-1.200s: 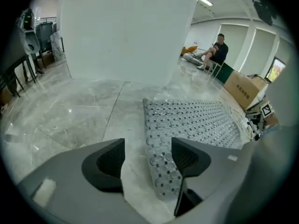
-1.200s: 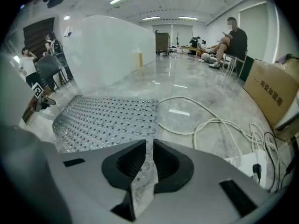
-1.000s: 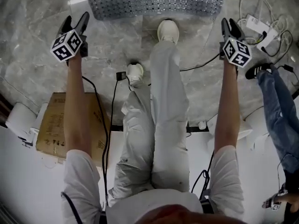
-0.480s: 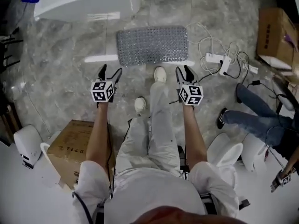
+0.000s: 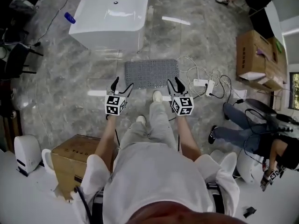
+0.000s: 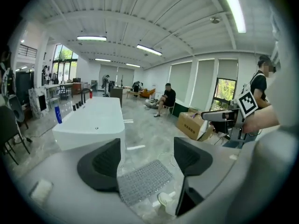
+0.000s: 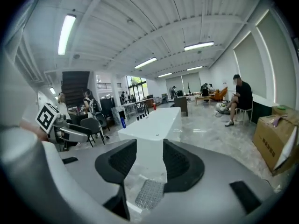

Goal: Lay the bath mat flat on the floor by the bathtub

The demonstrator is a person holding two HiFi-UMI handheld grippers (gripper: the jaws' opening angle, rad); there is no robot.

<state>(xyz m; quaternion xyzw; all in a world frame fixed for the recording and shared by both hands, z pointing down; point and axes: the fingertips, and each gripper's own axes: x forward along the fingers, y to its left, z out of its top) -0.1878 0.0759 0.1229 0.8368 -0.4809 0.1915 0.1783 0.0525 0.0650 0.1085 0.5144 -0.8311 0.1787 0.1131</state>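
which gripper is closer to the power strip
Right. The right gripper, jaws opening and empty, hangs just left of the power strip; the left gripper, jaws closing slightly, empty, is farther left, by the mat's opposite corner.

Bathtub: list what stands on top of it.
Along one long edge of the bathtub stand a blue bottle, a few small dark bottles and, farthest, a red one. The dark bottles overlap, so their count is unclear.
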